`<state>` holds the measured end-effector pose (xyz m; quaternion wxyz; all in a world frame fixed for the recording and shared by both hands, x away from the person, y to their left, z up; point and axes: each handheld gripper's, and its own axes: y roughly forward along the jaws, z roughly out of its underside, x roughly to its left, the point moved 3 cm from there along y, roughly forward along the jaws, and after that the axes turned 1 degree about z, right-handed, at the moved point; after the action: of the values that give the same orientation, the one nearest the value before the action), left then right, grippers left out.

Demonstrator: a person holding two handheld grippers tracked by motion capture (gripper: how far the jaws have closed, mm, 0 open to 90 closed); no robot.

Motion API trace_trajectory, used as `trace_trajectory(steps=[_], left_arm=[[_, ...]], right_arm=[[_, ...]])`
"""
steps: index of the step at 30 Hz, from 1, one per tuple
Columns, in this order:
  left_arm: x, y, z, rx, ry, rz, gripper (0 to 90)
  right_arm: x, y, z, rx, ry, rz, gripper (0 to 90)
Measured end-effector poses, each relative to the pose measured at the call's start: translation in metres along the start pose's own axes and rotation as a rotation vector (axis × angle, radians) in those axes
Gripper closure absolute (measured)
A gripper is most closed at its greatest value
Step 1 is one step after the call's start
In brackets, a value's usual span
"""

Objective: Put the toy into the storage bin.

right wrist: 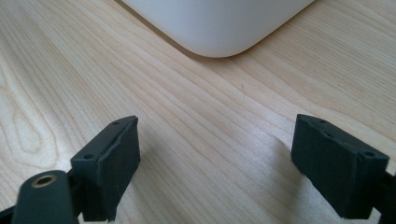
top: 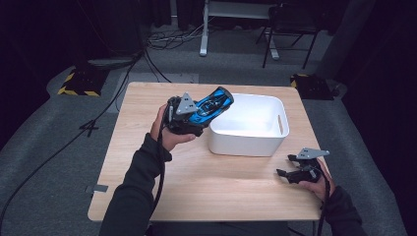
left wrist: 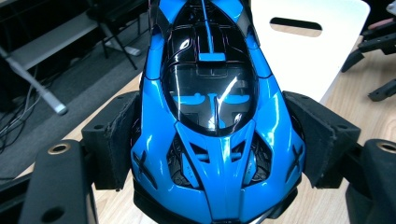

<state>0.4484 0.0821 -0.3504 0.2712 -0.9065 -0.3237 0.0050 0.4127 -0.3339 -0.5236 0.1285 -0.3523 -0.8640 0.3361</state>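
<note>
A glossy blue and black toy sports car [top: 212,105] hangs in the air over the left rim of a white plastic bin [top: 275,140]. My left gripper [top: 193,119] is shut on the car's sides; in the left gripper view both black pads press on the car [left wrist: 217,121], whose far end points toward the bin [left wrist: 303,56]. My right gripper [top: 287,166] rests low on the table near its right front corner. Its jaws stand wide apart over bare wood in the right gripper view [right wrist: 215,163], with the bin's rounded corner [right wrist: 219,28] ahead.
The light wooden table [top: 196,191] has bare room in front of and left of the bin. Beyond the table, on grey floor, lie cables [top: 118,83], a white desk leg [top: 204,29] and a black chair [top: 290,24].
</note>
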Motion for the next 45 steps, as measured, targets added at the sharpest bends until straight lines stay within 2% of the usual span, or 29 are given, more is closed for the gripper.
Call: trace_trajectory(steps=[1, 2, 3, 9, 12, 18, 20, 21, 24, 26, 32, 38, 39, 41, 42, 44, 45], left_arm=[[-0.002, 0.002, -0.001, 0.009, -0.005, 0.013, 24.4], [-0.001, 0.003, -0.002, 0.019, 0.016, 0.016, 24.4], [-0.004, 0.006, -0.003, 0.014, 0.002, 0.023, 24.4], [-0.005, 0.017, -0.007, 0.053, 0.045, 0.052, 24.4], [-0.006, 0.021, -0.007, 0.061, 0.052, 0.073, 24.4], [-0.007, 0.03, -0.009, 0.12, 0.083, 0.105, 24.4], [-0.005, 0.033, -0.01, 0.132, 0.108, 0.109, 24.4], [-0.005, 0.035, -0.01, 0.152, 0.125, 0.116, 24.4], [-0.006, 0.041, -0.013, 0.18, 0.144, 0.116, 24.4], [-0.006, 0.045, -0.015, 0.195, 0.16, 0.132, 24.4], [-0.006, 0.056, -0.021, 0.224, 0.159, 0.166, 24.4], [-0.005, 0.067, -0.024, 0.267, 0.185, 0.174, 24.4], [-0.005, 0.068, -0.024, 0.271, 0.187, 0.185, 24.4], [-0.004, 0.07, -0.024, 0.28, 0.206, 0.167, 24.4], [-0.005, 0.072, -0.023, 0.286, 0.187, 0.191, 24.4], [-0.002, 0.074, -0.023, 0.306, 0.208, 0.16, 24.4], [-0.002, 0.075, -0.023, 0.312, 0.197, 0.171, 24.4]], right_arm=[[0.0, 0.0, 0.0, 0.0, 0.0, 0.0, 15.6], [0.0, 0.0, 0.0, 0.0, 0.0, 0.0, 15.6], [0.0, 0.0, 0.0, 0.0, -0.001, 0.0, 15.6], [0.0, 0.0, 0.0, 0.0, 0.0, 0.001, 15.6], [0.0, 0.0, 0.0, 0.0, -0.001, 0.001, 15.6], [0.0, 0.0, 0.0, 0.0, 0.0, 0.0, 15.6], [0.0, 0.0, 0.0, 0.0, -0.001, 0.0, 15.6], [0.0, 0.0, 0.0, 0.0, -0.001, 0.0, 15.6], [0.0, 0.0, 0.0, 0.0, 0.0, 0.0, 15.6], [0.0, 0.0, 0.0, 0.0, 0.0, 0.0, 15.6], [0.0, 0.0, 0.0, 0.0, 0.0, 0.0, 15.6], [0.0, 0.0, 0.0, -0.001, 0.0, 0.0, 15.6], [0.0, 0.0, 0.0, 0.0, -0.001, 0.0, 15.6], [0.0, 0.0, 0.0, -0.001, -0.002, 0.0, 15.6], [0.0, 0.0, 0.0, -0.001, -0.001, -0.001, 15.6], [0.0, 0.0, 0.0, -0.001, -0.001, 0.0, 15.6], [0.0, 0.0, 0.0, -0.001, -0.001, 0.0, 15.6]])
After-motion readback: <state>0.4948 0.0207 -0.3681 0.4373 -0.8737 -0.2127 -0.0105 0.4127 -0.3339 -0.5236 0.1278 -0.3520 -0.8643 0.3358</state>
